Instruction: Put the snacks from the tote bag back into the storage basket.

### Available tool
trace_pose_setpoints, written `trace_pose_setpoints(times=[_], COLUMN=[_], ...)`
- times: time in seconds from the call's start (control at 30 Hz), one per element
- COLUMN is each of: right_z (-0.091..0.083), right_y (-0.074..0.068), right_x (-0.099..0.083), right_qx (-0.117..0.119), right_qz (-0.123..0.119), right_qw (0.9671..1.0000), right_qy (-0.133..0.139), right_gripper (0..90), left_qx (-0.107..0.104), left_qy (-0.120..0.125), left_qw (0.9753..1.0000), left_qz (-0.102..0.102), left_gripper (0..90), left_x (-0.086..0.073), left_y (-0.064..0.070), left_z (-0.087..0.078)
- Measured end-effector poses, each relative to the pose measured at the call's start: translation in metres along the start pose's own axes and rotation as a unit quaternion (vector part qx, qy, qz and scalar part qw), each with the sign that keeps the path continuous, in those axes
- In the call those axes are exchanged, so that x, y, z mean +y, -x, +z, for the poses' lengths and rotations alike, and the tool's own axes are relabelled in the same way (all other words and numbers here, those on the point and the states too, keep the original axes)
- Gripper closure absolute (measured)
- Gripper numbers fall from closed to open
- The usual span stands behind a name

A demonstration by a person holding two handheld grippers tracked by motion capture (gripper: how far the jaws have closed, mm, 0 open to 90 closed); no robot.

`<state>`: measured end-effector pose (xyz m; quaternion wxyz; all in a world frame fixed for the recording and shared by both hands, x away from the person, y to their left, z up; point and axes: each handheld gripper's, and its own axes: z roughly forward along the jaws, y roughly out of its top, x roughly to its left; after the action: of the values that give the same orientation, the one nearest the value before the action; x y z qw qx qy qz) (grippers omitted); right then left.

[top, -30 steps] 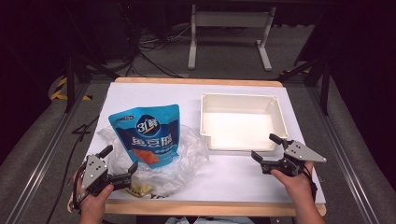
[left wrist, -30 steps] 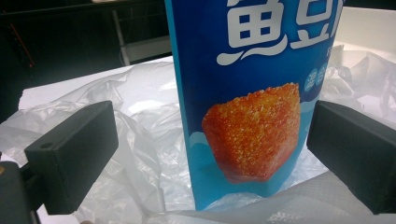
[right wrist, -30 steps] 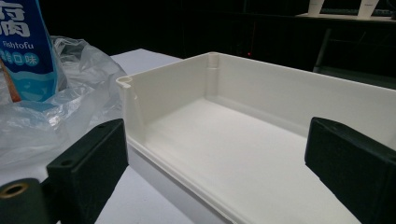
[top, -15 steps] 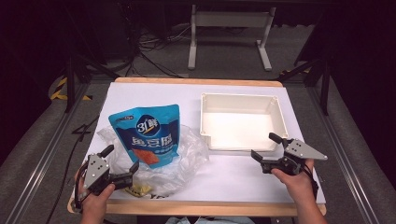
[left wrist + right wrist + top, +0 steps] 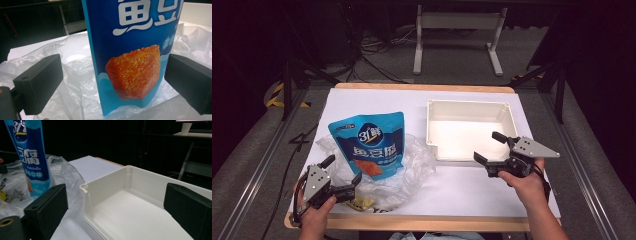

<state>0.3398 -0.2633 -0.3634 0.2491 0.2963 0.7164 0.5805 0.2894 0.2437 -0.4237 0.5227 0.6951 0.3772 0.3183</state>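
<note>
A blue snack pouch (image 5: pixel 371 145) with white lettering and a picture of an orange cube stands upright on a crumpled clear plastic bag (image 5: pixel 414 162) at the table's left. My left gripper (image 5: pixel 343 170) is open at the bag's near left edge. In the left gripper view, its jaws stand wide on either side of the pouch (image 5: pixel 130 50) without touching it. My right gripper (image 5: pixel 488 147) is open and empty just off the near right corner of a white tray (image 5: pixel 431 125). In the right gripper view the tray's corner (image 5: pixel 105 178) lies between the jaws.
A small yellowish packet (image 5: pixel 362 202) lies under the plastic bag near the table's front edge. White paper (image 5: pixel 372 100) covers the wooden table. Black frame rails run along both sides, and cables and a stand sit on the floor behind.
</note>
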Motion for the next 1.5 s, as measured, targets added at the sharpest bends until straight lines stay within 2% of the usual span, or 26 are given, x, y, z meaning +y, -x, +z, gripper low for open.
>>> trace_pose_setpoints(times=[0.43,0.67,0.73,0.8,0.97,1.1,1.23,1.4,1.5], right_z=[0.031,0.053,0.061,0.064,0.074,0.083,0.097,0.114,0.125], right_y=[-0.018,-0.035,-0.04,-0.043,-0.053,-0.06,-0.073,-0.084,-0.089], right_x=[0.023,0.037,0.039,0.04,0.05,0.053,0.055,0.056,0.055], right_qx=[0.049,0.075,0.09,0.094,0.108,0.121,0.14,0.151,0.159], right_qz=[-0.005,-0.017,-0.026,-0.035,-0.045,-0.045,-0.046,-0.048,-0.038], right_qw=[0.9987,0.9969,0.9951,0.9944,0.9929,0.9912,0.9887,0.987,0.9864], right_qy=[-0.017,-0.019,-0.03,-0.034,-0.021,-0.03,-0.025,-0.025,-0.019], right_gripper=[5.5,5.7,5.9,6.4,6.0,5.5,5.0,4.2,3.4], left_qx=[0.001,0.001,0.0,0.0,0.0,0.0,-0.001,-0.001,-0.001], left_qy=[0.003,0.004,0.005,0.005,0.004,0.005,0.006,0.006,0.006], left_qw=[1.0,1.0,1.0,1.0,1.0,1.0,1.0,1.0,1.0], left_qz=[0.0,0.001,0.002,0.002,0.003,0.004,0.004,0.005,0.003], left_gripper=[2.7,2.6,2.6,2.6,2.6,2.6,2.6,2.6,2.6], left_x=[0.0,0.0,0.001,0.001,0.001,0.001,0.001,0.001,0.001], left_y=[0.0,-0.001,-0.001,-0.001,-0.001,-0.001,-0.001,-0.001,-0.002], left_z=[0.001,0.0,0.0,0.0,0.0,0.0,0.0,0.0,0.0])
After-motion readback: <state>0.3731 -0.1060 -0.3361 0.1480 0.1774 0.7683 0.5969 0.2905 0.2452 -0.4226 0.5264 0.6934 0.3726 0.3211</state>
